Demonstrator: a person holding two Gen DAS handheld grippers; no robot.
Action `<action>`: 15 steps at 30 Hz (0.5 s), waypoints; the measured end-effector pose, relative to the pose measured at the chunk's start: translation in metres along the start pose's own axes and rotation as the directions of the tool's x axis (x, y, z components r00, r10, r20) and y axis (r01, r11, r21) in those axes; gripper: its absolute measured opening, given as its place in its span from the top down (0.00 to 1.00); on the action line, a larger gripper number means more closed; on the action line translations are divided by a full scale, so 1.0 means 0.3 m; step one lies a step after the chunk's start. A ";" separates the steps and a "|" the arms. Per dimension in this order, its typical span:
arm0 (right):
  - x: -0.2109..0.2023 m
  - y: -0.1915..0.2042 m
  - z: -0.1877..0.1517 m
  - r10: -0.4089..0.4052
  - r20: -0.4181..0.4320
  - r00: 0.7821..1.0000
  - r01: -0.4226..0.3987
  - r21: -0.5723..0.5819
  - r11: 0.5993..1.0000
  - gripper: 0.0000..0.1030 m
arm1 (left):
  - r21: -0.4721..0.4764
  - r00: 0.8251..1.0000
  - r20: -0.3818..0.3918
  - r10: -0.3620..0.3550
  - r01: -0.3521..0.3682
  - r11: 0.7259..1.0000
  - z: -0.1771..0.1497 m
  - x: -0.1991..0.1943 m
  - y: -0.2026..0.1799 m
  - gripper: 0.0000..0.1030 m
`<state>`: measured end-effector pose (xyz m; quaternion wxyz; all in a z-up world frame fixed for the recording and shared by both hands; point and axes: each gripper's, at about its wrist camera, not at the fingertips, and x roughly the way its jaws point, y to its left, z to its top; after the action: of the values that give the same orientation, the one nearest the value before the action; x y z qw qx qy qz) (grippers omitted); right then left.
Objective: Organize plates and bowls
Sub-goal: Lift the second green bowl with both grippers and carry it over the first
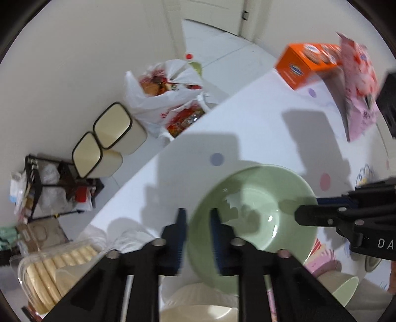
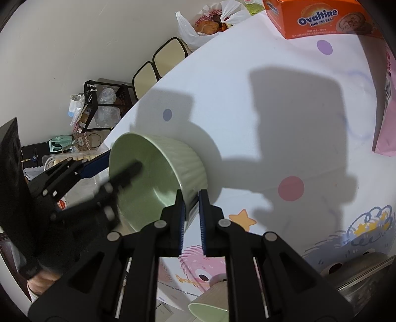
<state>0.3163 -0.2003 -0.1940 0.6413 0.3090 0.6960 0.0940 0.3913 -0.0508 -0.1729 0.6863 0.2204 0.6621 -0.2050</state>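
- Green ribbed ceramic bowl [image 2: 158,178] is tipped on its side over the white tablecloth printed with coloured dots and cartoon figures [image 2: 247,123], its mouth facing left in the right wrist view
- right gripper [image 2: 191,205] has its blue-padded black fingers narrow, clamped on the near wall of the bowl, one finger inside and one outside
- left gripper [image 1: 198,223] points down at the bowl, its fingers close together over the rim at the bowl's left edge, one pad outside and one pad inside; the picture is blurred, but the pads seem to press on the wall
- in the left wrist view the bowl's glossy inside shows in the middle of the table, with the right gripper's black finger reaching into it from the right
- cream ribbed ceramic bowl [image 1: 198,302] stands upright at the near edge of the left wrist view, just below the green bowl
- small green-and-cream cup [image 1: 344,287] lies on its side at the near right
- clear plastic tray of pale round biscuits [image 1: 49,272] sits at the near left
- orange cardboard Ovaltine box [image 2: 319,19] and a pink printed packet [image 1: 358,86] lie at the far right of the table
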 end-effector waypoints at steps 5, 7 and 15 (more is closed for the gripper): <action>-0.001 0.015 0.002 -0.033 -0.006 0.999 0.033 -0.022 0.999 0.89 | 0.011 1.000 -0.001 0.008 -0.008 1.000 -0.017 0.000 -0.006 0.90; 0.000 0.029 0.002 -0.060 -0.005 0.998 0.060 -0.040 0.997 0.89 | -0.003 1.000 0.008 0.011 -0.011 1.000 -0.020 -0.003 -0.006 0.90; -0.029 0.041 0.000 -0.084 0.003 0.997 0.084 -0.079 0.993 0.91 | -0.066 0.999 0.033 -0.014 0.016 0.998 -0.053 -0.023 0.005 0.91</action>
<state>0.3200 -0.1952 -0.1803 0.6563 0.2541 0.7041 0.0946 0.3788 -0.0405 -0.1663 0.7024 0.1892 0.6589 -0.1914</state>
